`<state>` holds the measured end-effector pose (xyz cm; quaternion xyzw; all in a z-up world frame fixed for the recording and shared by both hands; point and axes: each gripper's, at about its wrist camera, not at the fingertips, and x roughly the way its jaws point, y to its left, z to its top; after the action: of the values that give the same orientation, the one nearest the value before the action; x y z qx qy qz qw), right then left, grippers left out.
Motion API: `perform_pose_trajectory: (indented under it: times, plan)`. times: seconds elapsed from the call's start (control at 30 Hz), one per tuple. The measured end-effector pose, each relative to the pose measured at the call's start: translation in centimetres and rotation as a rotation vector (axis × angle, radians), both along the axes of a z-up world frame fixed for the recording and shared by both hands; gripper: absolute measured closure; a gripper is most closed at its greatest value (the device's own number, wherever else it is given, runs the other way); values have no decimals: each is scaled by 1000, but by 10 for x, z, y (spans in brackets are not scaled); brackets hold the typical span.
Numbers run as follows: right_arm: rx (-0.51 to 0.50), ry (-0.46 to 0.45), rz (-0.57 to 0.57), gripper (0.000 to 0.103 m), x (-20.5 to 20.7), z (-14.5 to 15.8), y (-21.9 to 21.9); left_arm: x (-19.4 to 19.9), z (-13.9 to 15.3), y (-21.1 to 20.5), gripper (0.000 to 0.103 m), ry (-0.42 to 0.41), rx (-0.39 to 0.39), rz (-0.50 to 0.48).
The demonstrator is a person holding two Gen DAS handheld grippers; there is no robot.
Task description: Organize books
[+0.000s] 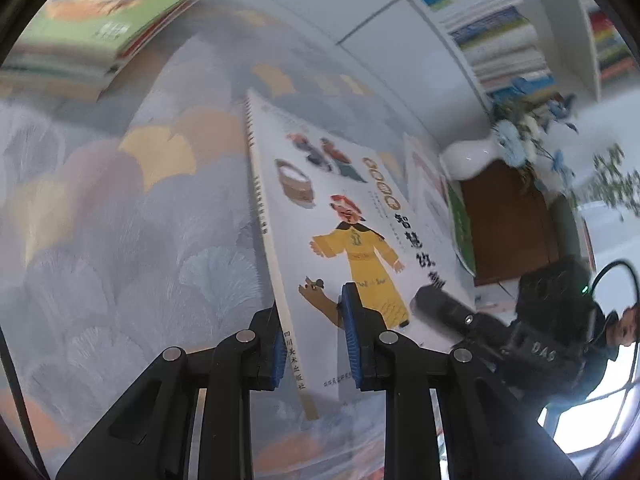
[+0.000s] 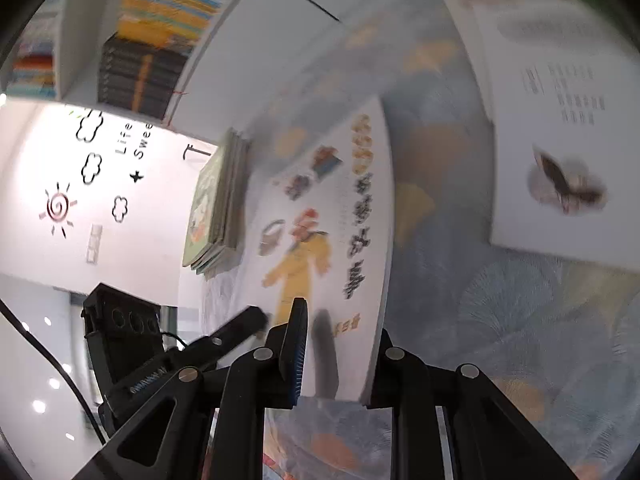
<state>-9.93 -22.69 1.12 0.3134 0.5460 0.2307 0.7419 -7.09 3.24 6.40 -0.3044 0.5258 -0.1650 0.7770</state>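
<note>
A white picture book (image 1: 344,216) with a yellow-robed figure on its cover is lifted above the patterned tablecloth. My left gripper (image 1: 312,344) is shut on its spine edge. My right gripper (image 2: 340,356) is shut on the opposite edge of the same book (image 2: 320,232). Each gripper shows in the other's view: the right one (image 1: 452,312) at the book's far side, the left one (image 2: 240,328) at lower left. A stack of books with a green cover (image 1: 108,12) lies on the table; it also shows in the right wrist view (image 2: 216,204).
A white book (image 2: 560,140) with a bird picture lies on the tablecloth (image 1: 120,220) at the right. More books (image 1: 444,208) lie beyond the held one. A shelf of books (image 1: 492,32) stands behind, with a white vase of blue flowers (image 1: 504,148).
</note>
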Motion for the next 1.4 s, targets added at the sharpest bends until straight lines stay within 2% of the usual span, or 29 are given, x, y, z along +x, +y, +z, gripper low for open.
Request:
perform_pose_trajectory:
  times: [0.1,0.23,0.4,0.5,0.67,0.8,0.93,1.17,1.4]
  plan:
    - [-58,-64,31,82,-5,22,10,-1,8,13,80,-35,-12,-23]
    - [-27,-105,79,82,-3,42,31,4,22,36,79,-65,-36,-48]
    - [-69,-160,97,82,-9,57,53,9,42,55,79,-122,12,-78]
    - [-95,-189,105,83,-10,66,69,11,52,68,79,-154,-10,-92]
    - [-113,-261,111,82,-6,92,97,15,70,98,79,-218,-47,-58]
    - [-113,-323,136,82,7,111,128,21,83,129,79,-263,-48,-23]
    - [-66,-332,167,82,26,114,163,29,88,164,79,-289,-20,23]
    - [-89,-369,251,78,51,116,229,47,79,216,78,-301,-6,103]
    - [-30,-307,269,78,84,90,263,68,58,246,78,-277,9,150]
